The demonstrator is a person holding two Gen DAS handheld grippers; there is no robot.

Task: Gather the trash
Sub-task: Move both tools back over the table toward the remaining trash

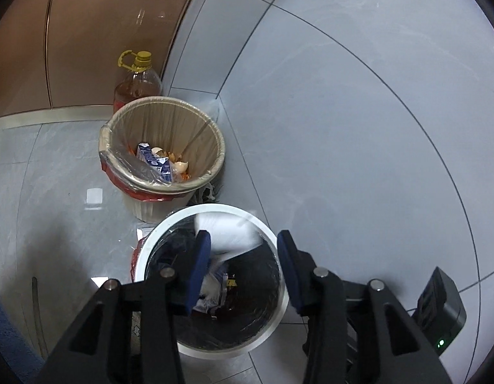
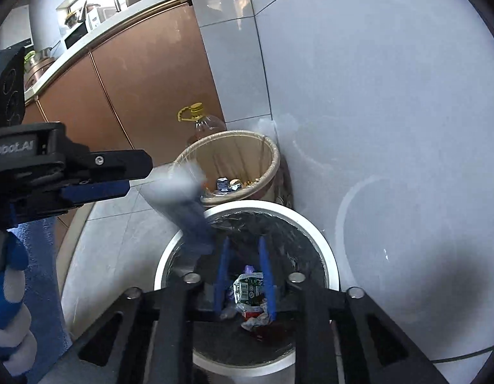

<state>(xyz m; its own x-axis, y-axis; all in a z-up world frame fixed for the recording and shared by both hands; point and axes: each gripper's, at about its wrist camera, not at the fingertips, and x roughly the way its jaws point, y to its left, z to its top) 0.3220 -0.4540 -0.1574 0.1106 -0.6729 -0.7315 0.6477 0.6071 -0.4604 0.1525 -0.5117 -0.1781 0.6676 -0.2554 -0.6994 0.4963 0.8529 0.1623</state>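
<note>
A white bin with a black liner (image 1: 272, 329) (image 2: 326, 243) stands on the floor below both grippers and holds cartons and wrappers (image 2: 250, 291). My left gripper (image 1: 243, 249) is open above its rim. A blurred white and blue piece of trash (image 1: 227, 233) is in the air between its fingers and the bin; in the right wrist view the trash (image 2: 183, 204) hangs just off the left gripper's blue fingertip (image 2: 96, 190). My right gripper (image 2: 243, 272) is over the same bin with its jaws a small gap apart and nothing between them.
A beige bin with a clear liner (image 1: 211, 128) (image 2: 272, 163) stands behind, holding eggshells and a blue carton. A bottle of oil with a yellow cap (image 1: 136, 83) (image 2: 202, 121) stands by the brown cabinets (image 1: 87, 32). A tiled wall (image 1: 358, 96) is at the right.
</note>
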